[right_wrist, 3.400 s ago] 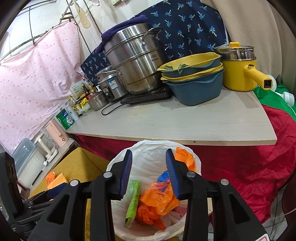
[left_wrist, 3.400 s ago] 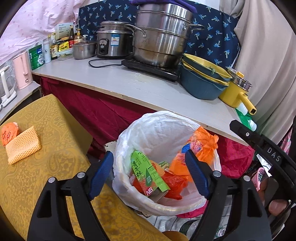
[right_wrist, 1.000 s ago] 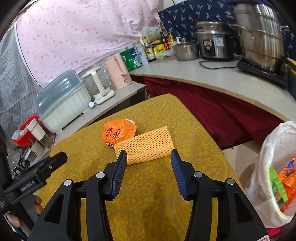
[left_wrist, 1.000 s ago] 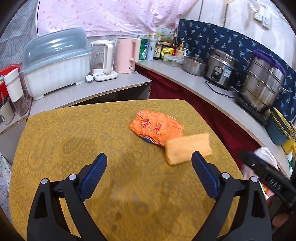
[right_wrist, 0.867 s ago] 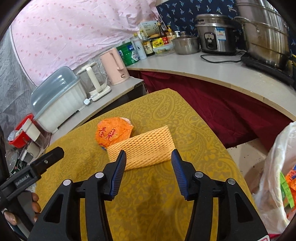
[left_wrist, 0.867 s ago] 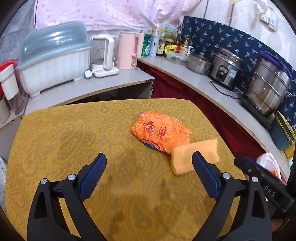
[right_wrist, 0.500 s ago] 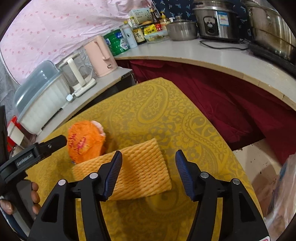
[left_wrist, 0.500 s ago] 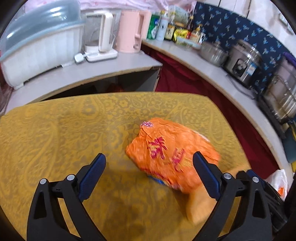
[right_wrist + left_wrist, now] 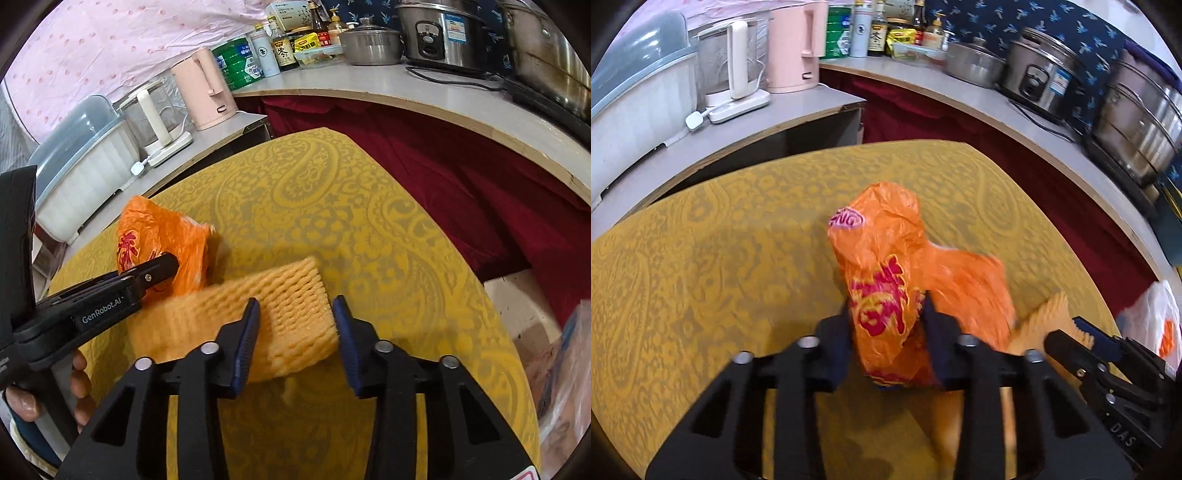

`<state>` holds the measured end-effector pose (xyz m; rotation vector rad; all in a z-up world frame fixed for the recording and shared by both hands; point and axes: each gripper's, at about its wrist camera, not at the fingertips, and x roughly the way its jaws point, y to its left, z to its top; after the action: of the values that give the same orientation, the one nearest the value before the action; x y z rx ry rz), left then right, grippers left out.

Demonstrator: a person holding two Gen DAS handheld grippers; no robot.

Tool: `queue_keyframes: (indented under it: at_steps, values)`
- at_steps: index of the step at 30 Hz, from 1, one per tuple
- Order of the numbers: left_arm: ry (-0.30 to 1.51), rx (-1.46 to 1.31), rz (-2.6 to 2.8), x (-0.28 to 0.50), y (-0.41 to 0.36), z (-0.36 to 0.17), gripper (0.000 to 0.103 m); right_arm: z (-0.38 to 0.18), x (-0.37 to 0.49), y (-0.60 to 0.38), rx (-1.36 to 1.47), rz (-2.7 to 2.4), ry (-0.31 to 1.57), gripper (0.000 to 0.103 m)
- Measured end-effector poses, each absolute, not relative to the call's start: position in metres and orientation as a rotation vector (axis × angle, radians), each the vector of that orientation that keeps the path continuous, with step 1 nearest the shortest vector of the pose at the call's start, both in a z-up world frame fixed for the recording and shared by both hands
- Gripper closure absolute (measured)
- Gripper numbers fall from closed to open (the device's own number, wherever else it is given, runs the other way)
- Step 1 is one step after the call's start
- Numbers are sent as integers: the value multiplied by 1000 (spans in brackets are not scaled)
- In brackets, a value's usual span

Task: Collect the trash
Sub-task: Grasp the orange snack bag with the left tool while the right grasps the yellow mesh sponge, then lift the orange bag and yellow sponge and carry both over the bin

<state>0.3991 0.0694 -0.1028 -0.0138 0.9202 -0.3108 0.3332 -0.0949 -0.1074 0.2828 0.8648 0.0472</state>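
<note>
Left wrist view shows the left tongs (image 9: 886,325) closing on the orange wrapper (image 9: 882,280) with red characters, upon the yellow surface (image 9: 701,258). Only the right wrist view shows "GenRobot.AI" on them, and the right tongs (image 9: 295,325) closing around the yellow foam net (image 9: 288,306), pads beside it.

Black hand-held gripper (image 9: 295,325) frames, blue pads, silver screws, "GenRobot.AI" lettering.
</note>
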Motion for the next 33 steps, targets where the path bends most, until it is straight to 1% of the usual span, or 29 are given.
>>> queue_keyframes:
  at_steps: [1, 3, 5, 7, 11, 12, 13, 16, 23, 33]
  values:
    - [921, -10, -317, 390, 68, -102, 78, -108, 327, -95, 288, 48, 867, 67]
    - [923, -11, -328, 374, 64, -102, 80, -108, 315, -94, 293, 49, 871, 68]
    - [920, -11, -331, 355, 64, -100, 80, -108, 300, -94, 291, 42, 875, 70]
    - [926, -25, -332, 337, 66, -96, 82, -107, 285, -94, 296, 37, 883, 75]
    - [942, -30, -347, 303, 67, -93, 84, -107, 250, -96, 311, 42, 894, 78]
    - [943, -30, -348, 297, 67, -93, 84, -106, 242, -97, 312, 42, 895, 80]
    - [944, -30, -349, 287, 67, -92, 85, -105, 233, -98, 312, 39, 895, 86]
    - [949, -44, -362, 265, 66, -86, 86, -101, 209, -102, 323, 42, 891, 91]
    - [903, -40, -389, 215, 54, -55, 86, -73, 155, -116, 334, 36, 829, 93]
    - [810, -26, -423, 171, 34, -7, 86, -25, 95, -171, 370, -44, 690, 94]
